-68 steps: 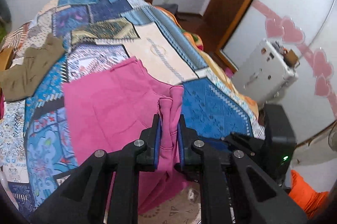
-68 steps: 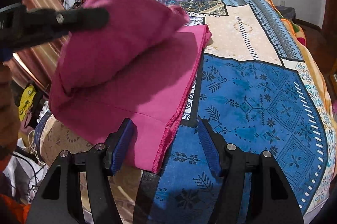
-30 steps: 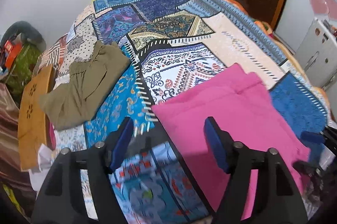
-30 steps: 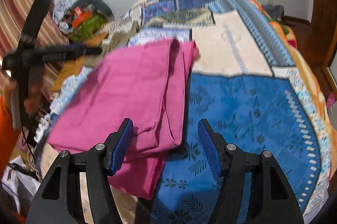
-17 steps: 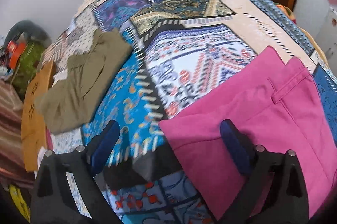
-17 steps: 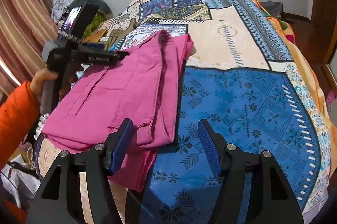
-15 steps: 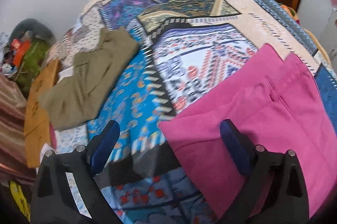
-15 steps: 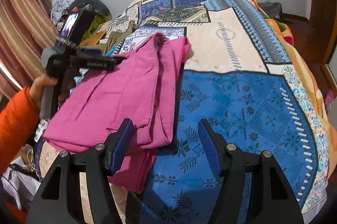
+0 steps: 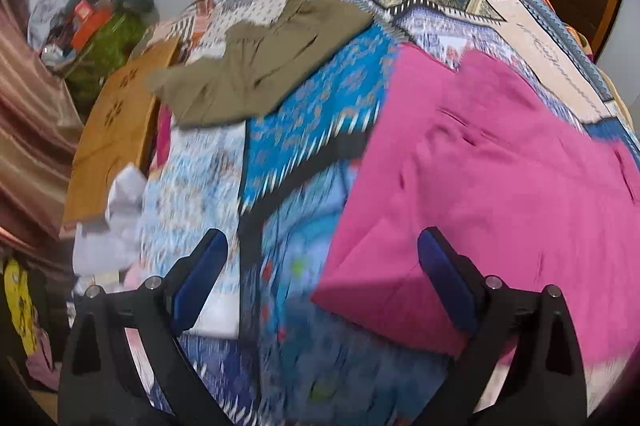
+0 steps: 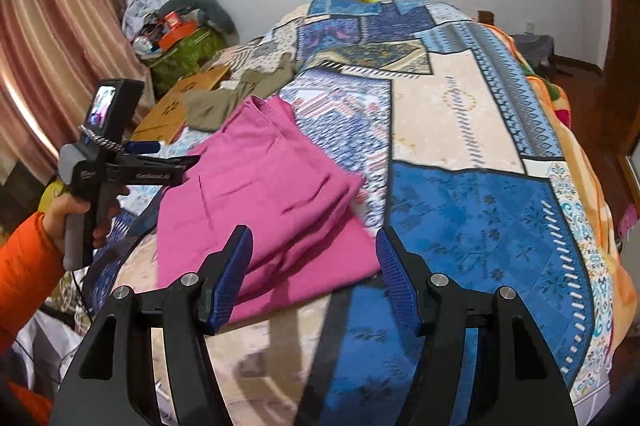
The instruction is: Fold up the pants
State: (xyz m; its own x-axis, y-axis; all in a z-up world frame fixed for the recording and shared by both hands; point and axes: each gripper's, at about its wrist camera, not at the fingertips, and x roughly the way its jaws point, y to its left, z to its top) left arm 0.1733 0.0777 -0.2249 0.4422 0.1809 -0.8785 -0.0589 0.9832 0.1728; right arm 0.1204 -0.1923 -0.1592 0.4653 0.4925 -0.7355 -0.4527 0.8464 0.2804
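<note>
The left tongs (image 9: 318,282) are standing wide with nothing between the blue pads, hanging over the near left corner of the folded pink pants (image 9: 500,193); the right pad is crossing the pants' near edge, the left pad is over bare bedspread (image 9: 304,113). There is white lettering along the left tongs' arm in the right wrist view, too small to read, and a little lit screen on the back. A hand (image 10: 76,214) in an orange sleeve (image 10: 24,266) is gripping the handle.

The right tongs (image 10: 314,274) are sitting half open and empty, hovering above the pants' near right corner, not touching the cloth.

The pants are lying folded on the near left part of the bed, flat on the patchwork bedspread. A second ago the left tongs were narrower and further up the bed; now they are wider and nearer the pants' near corner. Beyond, olive trousers (image 9: 260,65) are lying near a wooden board (image 9: 116,129).
</note>
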